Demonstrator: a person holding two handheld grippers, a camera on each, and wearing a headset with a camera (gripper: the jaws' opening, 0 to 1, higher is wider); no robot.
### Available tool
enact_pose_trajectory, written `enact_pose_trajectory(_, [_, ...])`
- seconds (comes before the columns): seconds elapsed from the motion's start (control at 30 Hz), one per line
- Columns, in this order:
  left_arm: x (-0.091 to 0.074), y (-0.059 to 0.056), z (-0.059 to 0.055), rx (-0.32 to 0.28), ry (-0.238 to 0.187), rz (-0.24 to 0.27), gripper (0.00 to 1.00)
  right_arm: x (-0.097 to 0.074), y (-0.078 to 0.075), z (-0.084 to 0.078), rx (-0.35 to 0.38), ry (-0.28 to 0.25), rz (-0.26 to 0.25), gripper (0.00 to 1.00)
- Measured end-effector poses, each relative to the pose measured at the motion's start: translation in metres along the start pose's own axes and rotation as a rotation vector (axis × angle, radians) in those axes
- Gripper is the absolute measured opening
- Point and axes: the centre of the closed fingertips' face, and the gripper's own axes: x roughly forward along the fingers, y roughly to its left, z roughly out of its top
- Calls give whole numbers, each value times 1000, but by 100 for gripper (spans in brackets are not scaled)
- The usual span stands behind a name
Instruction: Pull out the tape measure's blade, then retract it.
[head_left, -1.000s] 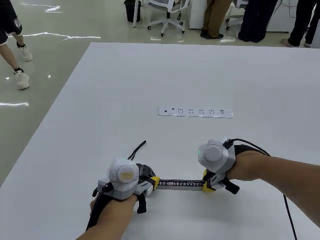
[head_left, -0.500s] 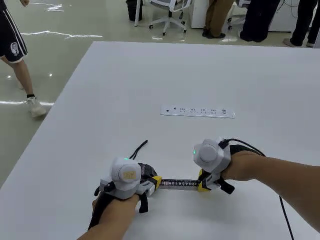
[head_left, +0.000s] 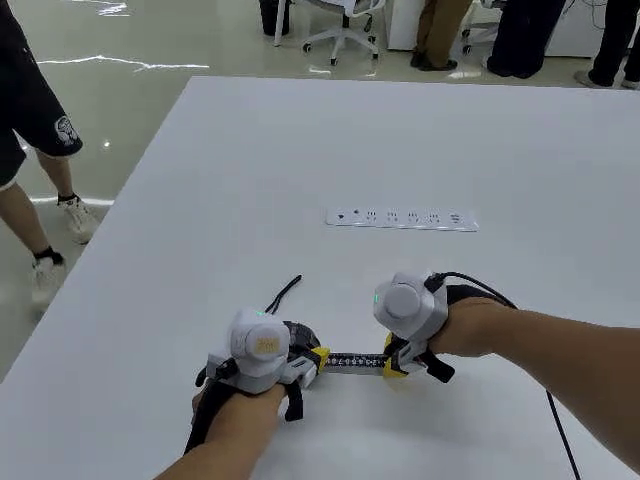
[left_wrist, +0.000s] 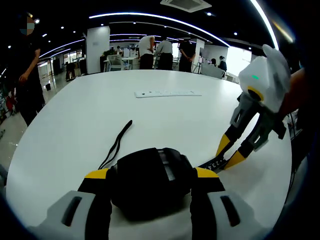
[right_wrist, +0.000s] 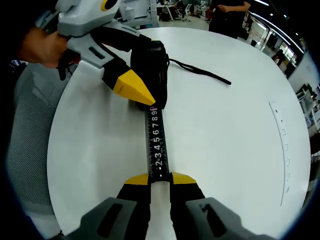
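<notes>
The black tape measure case (head_left: 297, 343) rests on the white table (head_left: 300, 170) near its front edge, and my left gripper (head_left: 308, 360) is shut around it. A short stretch of blade (head_left: 354, 361) runs right from the case to my right gripper (head_left: 393, 366), which is shut on the blade's end. In the left gripper view the case (left_wrist: 150, 180) sits between the yellow-tipped jaws of the left gripper (left_wrist: 151, 173), with the right gripper (left_wrist: 229, 156) at the right. In the right gripper view the numbered blade (right_wrist: 156, 145) leads from the right gripper (right_wrist: 160, 177) to the case (right_wrist: 150, 65).
The case's black wrist strap (head_left: 282, 296) trails away across the table. A white power strip (head_left: 402, 219) lies mid-table. A cable (head_left: 555, 420) hangs from my right arm. A person (head_left: 30, 130) walks on the floor at the left; others and an office chair (head_left: 335, 25) stand beyond the far edge.
The right gripper has moved left toward the case, still holding the blade's end, so the exposed blade is shorter. The left gripper kept its hold. A person walked closer on the left.
</notes>
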Motion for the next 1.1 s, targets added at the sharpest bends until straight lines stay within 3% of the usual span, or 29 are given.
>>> enact_pose_trajectory(1.1, [0,0,0,-24,4,-10,60,20,2,37,6,-53,-1,13])
